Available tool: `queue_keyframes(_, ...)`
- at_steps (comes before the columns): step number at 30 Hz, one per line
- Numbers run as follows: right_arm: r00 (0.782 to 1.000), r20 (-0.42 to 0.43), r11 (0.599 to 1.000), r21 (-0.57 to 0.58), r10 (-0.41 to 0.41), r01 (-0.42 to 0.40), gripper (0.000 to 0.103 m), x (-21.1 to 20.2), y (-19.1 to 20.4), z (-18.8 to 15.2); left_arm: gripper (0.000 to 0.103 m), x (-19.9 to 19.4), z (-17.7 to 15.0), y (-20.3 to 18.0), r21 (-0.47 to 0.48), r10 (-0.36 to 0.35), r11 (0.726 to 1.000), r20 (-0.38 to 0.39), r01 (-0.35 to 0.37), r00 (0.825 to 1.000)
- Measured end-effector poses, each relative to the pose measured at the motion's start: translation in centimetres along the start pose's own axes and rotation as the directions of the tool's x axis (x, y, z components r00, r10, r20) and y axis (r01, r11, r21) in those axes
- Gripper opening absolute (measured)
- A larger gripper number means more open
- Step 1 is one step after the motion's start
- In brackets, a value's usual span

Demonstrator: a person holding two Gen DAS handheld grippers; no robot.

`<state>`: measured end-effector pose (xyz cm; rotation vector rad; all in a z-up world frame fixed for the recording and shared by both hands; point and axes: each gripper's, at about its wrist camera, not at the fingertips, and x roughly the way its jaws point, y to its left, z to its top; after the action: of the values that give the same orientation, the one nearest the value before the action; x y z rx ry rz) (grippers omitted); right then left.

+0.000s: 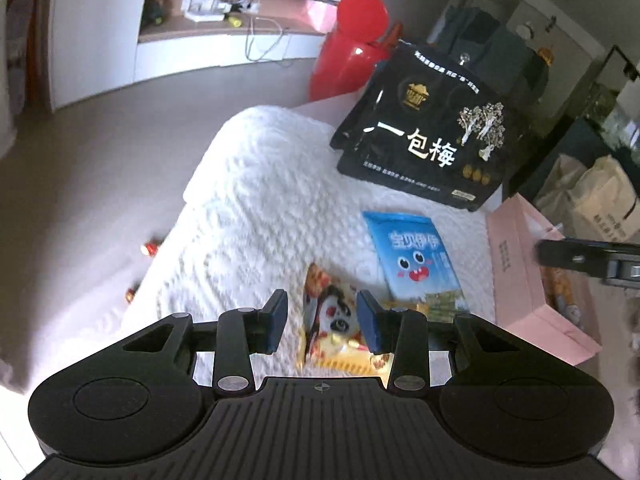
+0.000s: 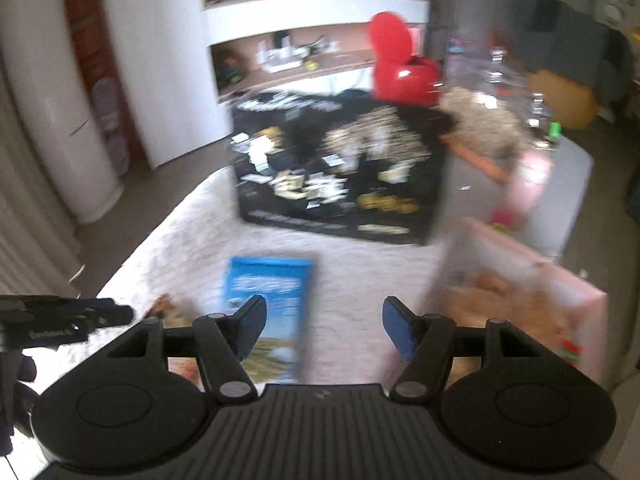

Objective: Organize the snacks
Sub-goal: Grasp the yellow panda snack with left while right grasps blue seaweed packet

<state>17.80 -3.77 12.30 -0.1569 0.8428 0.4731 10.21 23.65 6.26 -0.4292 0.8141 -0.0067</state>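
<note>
Blue pads first: the left gripper [image 1: 322,320] has its jaws set fairly narrow around the yellow panda snack packet [image 1: 336,328], one pad on each side. Whether they actually press on it I can't tell, the packet looks loose between them, so my guess is it's lining up a grab and hasn't got one yet. That packet lies flat on the white textured blanket [image 1: 256,200], closest of the snacks.

Right gripper [image 2: 324,330] has its jaws spread wider with nothing between them, just blanket underneath. It hangs between the blue snack bag [image 2: 272,292] and the pink box [image 2: 520,280], which seems to already hold some snacks, so I'd bet that box is where things get sorted. Its contents are too smeared to name though; the whole right wrist view is badly motion-blurred.

Just beyond the panda packet, the blue bag with the cartoon face lies flat and nearly touching it, its lower corner hidden behind the left gripper's finger. Further back the big black plum bag [image 1: 424,128] stands propped up at the blanket's far edge, probably because it's too bulky to lie among the small stuff. Behind it sits a red balloon [image 1: 362,16], and the shelf beyond is clutter I can't make out.
</note>
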Motion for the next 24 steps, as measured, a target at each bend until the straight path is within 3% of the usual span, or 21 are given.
queue_keyframes(6,0.995,-0.013,0.995,-0.013,0.095,-0.095,0.065,3.5,3.0,-1.0,0.043,-2.1,-2.5,-0.3,0.001,-0.068,0.998,0.045,0.068,0.997)
queue_keyframes(9,1.000,0.002,0.994,-0.104,0.008,-0.008,0.063,5.1,5.2,-1.7,0.043,-2.1,-3.7,-0.1,-0.021,-0.104,0.994,0.014,0.105,0.994)
queue_keyframes(11,0.999,0.000,0.989,-0.143,-0.033,0.033,0.053,6.4,6.3,-1.8,0.043,-1.5,-4.1,0.2,-0.039,-0.114,0.993,-0.001,0.114,0.994)
queue_keyframes(13,0.998,-0.039,0.990,-0.137,-0.040,0.034,0.046,7.7,6.4,-2.0,0.043,-0.9,-4.2,0.8,-0.065,-0.099,0.993,0.001,0.099,0.995)
queue_keyframes(17,0.990,-0.126,0.996,-0.058,0.063,-0.071,0.042,8.6,5.9,-3.4,0.043,-0.3,-3.9,1.7,-0.118,-0.093,0.988,0.027,0.095,0.995)
queue_keyframes(20,0.975,-0.164,0.976,-0.136,0.148,-0.171,0.041,7.3,7.1,-4.6,0.043,0.0,-3.3,1.6,-0.102,-0.060,0.993,0.058,0.066,0.996)
queue_keyframes(22,0.974,-0.148,0.971,-0.139,0.174,-0.195,0.042,6.3,7.0,-4.7,0.043,0.1,-3.0,1.4,-0.083,-0.028,0.996,0.075,0.034,0.997)
queue_keyframes(24,0.987,-0.082,0.981,-0.125,0.139,-0.148,0.053,5.7,6.3,-4.2,0.043,0.1,-2.9,1.1,-0.058,-0.005,0.998,0.082,0.010,0.997)
